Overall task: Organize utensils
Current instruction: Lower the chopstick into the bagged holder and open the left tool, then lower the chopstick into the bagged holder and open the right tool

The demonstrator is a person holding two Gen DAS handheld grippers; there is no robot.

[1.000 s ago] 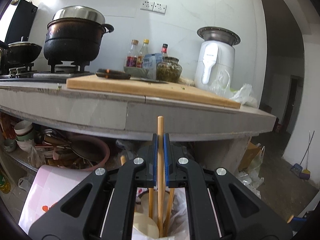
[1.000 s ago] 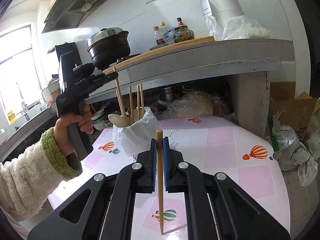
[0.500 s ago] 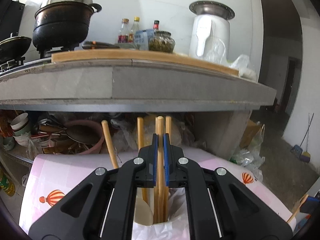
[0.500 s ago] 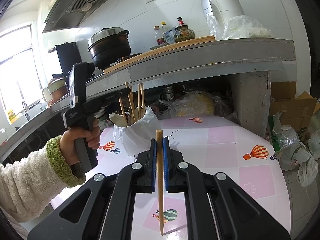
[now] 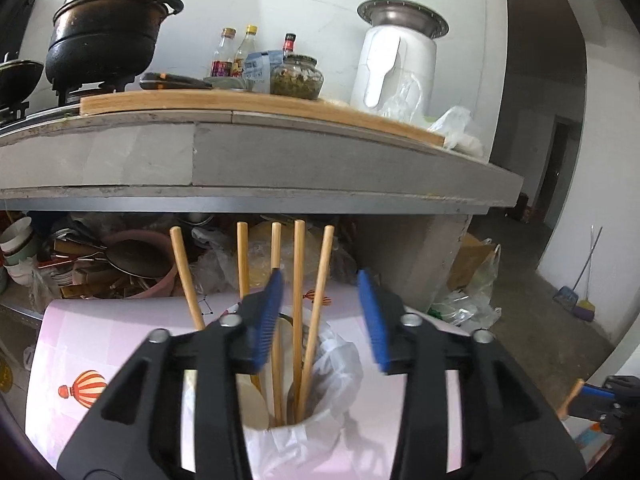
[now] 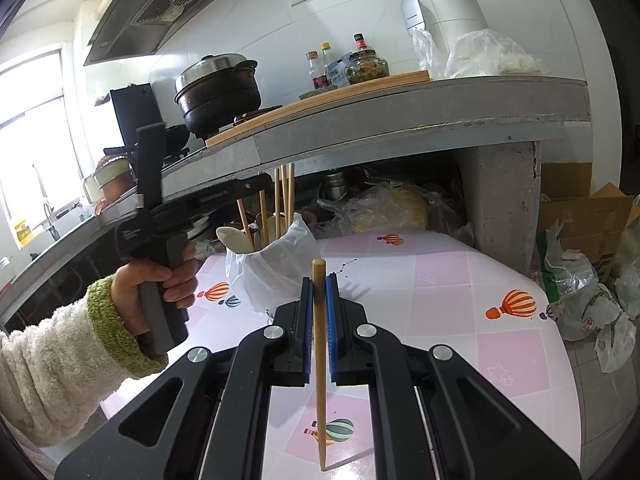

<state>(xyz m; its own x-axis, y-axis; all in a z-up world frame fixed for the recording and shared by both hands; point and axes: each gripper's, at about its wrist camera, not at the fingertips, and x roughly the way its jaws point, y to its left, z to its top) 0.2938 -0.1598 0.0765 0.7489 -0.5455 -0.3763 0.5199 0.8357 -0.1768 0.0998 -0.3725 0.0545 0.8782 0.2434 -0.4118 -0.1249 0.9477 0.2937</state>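
On the pink table, printed with striped balloons, your holder stands wrapped in a white bag, close to the table's far left edge and under the lip of the grey counter. Five chopsticks stand in it, plain pale wood, round-ended, leaning slightly apart, with a flat wooden spoon beside them. Your left gripper sits above the holder with its jaws opening; two chopsticks rise between the blue pads, and neither pad presses on them. Your right gripper is clamped on a single chopstick, held near upright, its top just above the pads and its thin end low over the table near a balloon print. Readable writing is scarce: the white appliance carries a small grey mark too fine to read, and the bottle labels are illegible. Clearance above the stick tops is tight against the counter's underside. Right of the holder the table lies open out to its near and right edges. A green-cuffed fleece sleeve leads to the hand on the left tool's grip.
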